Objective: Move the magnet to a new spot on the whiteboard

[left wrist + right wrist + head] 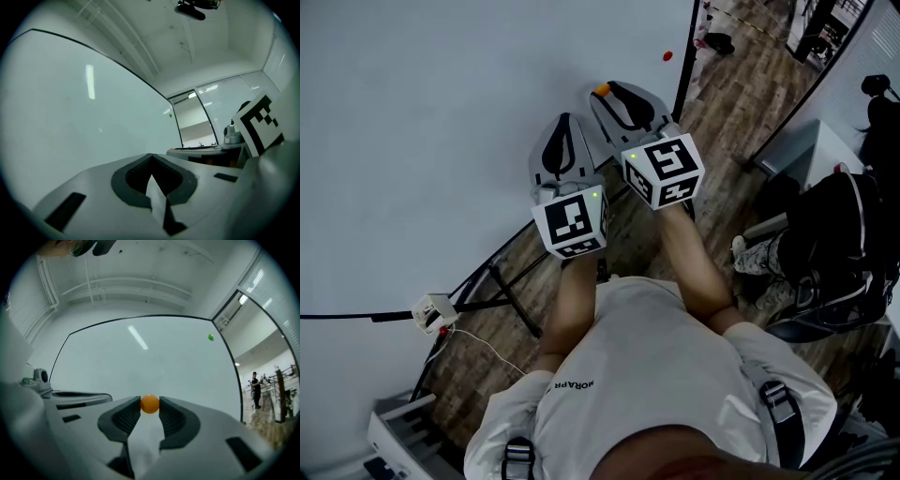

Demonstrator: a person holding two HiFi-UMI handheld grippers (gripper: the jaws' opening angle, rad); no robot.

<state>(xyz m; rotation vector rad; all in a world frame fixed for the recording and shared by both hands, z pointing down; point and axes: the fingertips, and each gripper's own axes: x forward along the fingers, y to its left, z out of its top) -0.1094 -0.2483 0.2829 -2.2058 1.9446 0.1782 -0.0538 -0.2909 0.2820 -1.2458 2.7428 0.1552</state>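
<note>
Against the whiteboard (140, 366), right gripper (150, 405) clamps orange magnet (150, 404); left gripper (151, 158) beside it, jaws together, empty.

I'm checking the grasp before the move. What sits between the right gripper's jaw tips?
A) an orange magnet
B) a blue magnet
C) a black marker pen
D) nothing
A: in the right gripper view the orange magnet is pinched between the jaw tips of the right gripper, in front of the whiteboard.
</note>
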